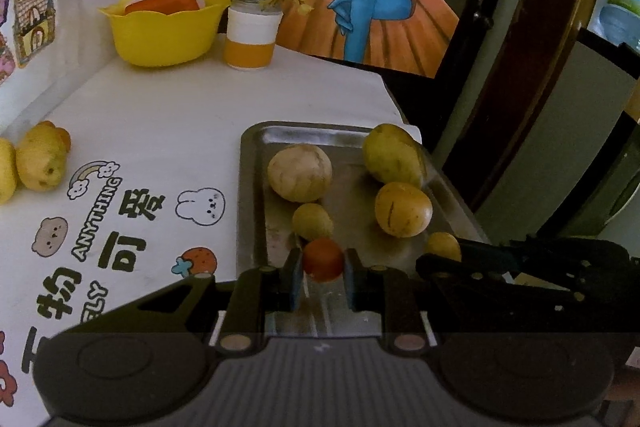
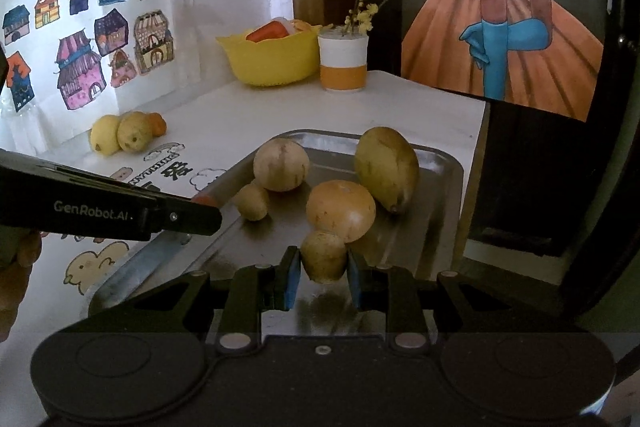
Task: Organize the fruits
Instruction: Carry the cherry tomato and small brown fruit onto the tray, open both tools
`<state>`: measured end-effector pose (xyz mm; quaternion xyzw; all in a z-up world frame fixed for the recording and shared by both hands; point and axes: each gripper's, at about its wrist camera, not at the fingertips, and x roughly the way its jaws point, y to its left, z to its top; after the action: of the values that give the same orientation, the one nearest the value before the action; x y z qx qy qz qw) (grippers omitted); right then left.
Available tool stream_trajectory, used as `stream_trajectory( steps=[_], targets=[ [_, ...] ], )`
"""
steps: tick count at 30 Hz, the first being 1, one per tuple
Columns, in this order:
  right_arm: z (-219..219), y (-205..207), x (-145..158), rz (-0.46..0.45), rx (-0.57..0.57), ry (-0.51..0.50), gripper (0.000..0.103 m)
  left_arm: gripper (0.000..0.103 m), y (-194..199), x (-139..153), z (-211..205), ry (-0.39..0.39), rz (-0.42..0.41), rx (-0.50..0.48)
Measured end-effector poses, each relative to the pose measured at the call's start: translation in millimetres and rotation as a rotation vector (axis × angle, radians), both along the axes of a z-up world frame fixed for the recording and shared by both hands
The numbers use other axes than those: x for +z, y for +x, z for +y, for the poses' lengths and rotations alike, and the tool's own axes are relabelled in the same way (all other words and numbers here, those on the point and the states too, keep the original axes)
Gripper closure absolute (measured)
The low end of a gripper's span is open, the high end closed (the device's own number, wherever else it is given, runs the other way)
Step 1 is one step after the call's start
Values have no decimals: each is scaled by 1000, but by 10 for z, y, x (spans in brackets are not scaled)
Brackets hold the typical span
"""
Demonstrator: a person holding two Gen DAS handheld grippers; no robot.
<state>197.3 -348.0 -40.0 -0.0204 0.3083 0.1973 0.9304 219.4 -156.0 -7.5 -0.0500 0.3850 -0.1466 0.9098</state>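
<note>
A metal tray [image 1: 251,187] lies at the table's right end with several yellowish fruits in it: a pale round one [image 1: 299,171], a mango [image 1: 394,155], an orange-yellow one [image 1: 403,209] and a small one [image 1: 313,221]. My left gripper [image 1: 323,269] is shut on a small red fruit [image 1: 323,259] over the tray's near left part. Just above the tray's near end, a small yellow fruit [image 2: 324,255] sits between the blue pads of my right gripper [image 2: 324,269], which is shut on it. In the left wrist view this fruit [image 1: 443,245] shows at the right gripper's tip.
Three loose fruits lie by the left wall: a lemon [image 2: 103,137], a yellow-green fruit [image 2: 135,135] and a small orange one [image 2: 158,125]. A yellow bowl [image 2: 272,61] and a white-and-orange cup [image 2: 343,63] with twigs stand at the back. A hand [image 2: 16,259] holds the left gripper.
</note>
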Motion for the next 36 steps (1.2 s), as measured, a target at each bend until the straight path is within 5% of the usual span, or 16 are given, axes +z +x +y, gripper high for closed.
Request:
stream_trajectory(
  steps=[27,36],
  targets=[
    [69,139,-83,25,-3,-11,75,80,165,-141,19,-13,35,10],
    [78,76,-51,8,-16,-27,62,76,127,-132,32,-26,54,6]
  ],
)
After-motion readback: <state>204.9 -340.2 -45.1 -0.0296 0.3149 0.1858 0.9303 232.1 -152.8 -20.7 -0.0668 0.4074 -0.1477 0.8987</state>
